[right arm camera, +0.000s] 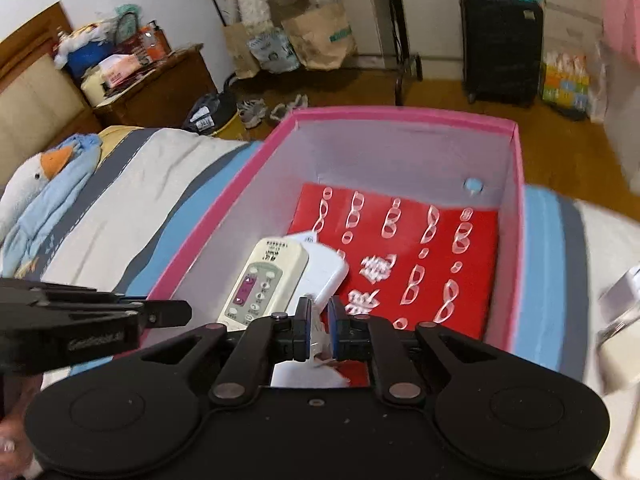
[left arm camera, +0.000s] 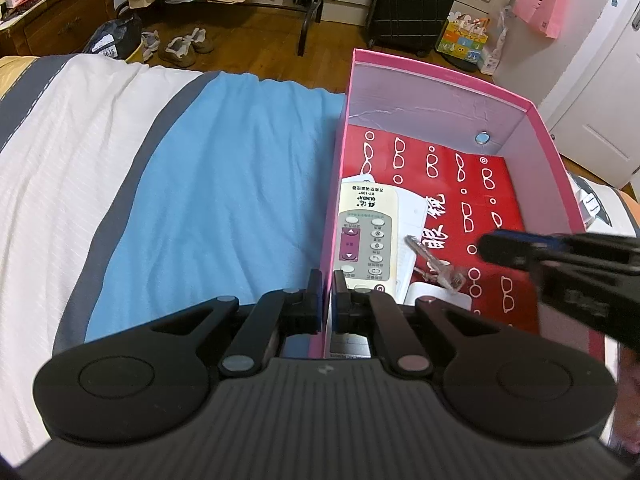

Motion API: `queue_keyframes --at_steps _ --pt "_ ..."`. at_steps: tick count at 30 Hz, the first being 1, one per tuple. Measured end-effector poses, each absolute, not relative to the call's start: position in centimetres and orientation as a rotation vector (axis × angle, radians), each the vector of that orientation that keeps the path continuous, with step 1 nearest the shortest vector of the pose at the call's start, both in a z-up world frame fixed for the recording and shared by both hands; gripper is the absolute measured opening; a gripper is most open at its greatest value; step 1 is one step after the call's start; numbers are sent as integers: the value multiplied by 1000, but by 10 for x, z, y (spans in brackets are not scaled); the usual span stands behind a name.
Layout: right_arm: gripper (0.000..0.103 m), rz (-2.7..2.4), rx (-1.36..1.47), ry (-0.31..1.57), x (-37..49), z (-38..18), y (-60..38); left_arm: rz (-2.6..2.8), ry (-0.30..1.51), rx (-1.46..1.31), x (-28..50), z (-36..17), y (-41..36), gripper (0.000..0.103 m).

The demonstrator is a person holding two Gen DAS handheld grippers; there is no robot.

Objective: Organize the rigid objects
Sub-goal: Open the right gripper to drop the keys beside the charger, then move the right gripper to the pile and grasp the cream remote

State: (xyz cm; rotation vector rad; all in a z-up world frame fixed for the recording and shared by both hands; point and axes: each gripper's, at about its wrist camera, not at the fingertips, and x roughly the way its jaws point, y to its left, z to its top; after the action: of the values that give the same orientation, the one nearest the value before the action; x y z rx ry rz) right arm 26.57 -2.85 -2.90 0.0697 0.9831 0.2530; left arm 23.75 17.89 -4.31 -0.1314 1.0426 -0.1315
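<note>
A pink box [left arm camera: 440, 74] stands on the bed and holds a red card with glasses drawings [left arm camera: 460, 184], a cream remote control [left arm camera: 366, 236], a white flat object under it and a bunch of keys [left arm camera: 436, 268]. My left gripper [left arm camera: 328, 300] is shut on the box's near left wall [left arm camera: 334, 216]. My right gripper [left arm camera: 486, 248] hovers over the box's right side, jaws close together with nothing seen between them. In the right wrist view my right gripper [right arm camera: 319, 314] is above the remote [right arm camera: 264, 284] and white object [right arm camera: 326, 270]; the box [right arm camera: 400, 114] fills the middle.
The bed has a striped cover in white, grey and blue [left arm camera: 224, 184]. A goose plush [right arm camera: 36, 184] lies at the left. Beyond the bed are a wooden floor, shoes [left arm camera: 180, 46], a black suitcase [left arm camera: 412, 0], paper bags and a wooden cabinet [right arm camera: 160, 84].
</note>
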Motion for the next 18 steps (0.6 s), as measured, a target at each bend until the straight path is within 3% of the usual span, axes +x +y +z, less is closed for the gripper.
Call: queue_keyframes --at_steps 6,12,18 --pt "15 273 45 938 244 16 -60 -121 1044 -110 236 -44 175 3" --pt "24 256 33 922 207 54 -116 -108 1050 -93 237 -43 172 4" --pt "37 170 81 965 184 47 -181 -86 1053 -86 237 -44 169 4"
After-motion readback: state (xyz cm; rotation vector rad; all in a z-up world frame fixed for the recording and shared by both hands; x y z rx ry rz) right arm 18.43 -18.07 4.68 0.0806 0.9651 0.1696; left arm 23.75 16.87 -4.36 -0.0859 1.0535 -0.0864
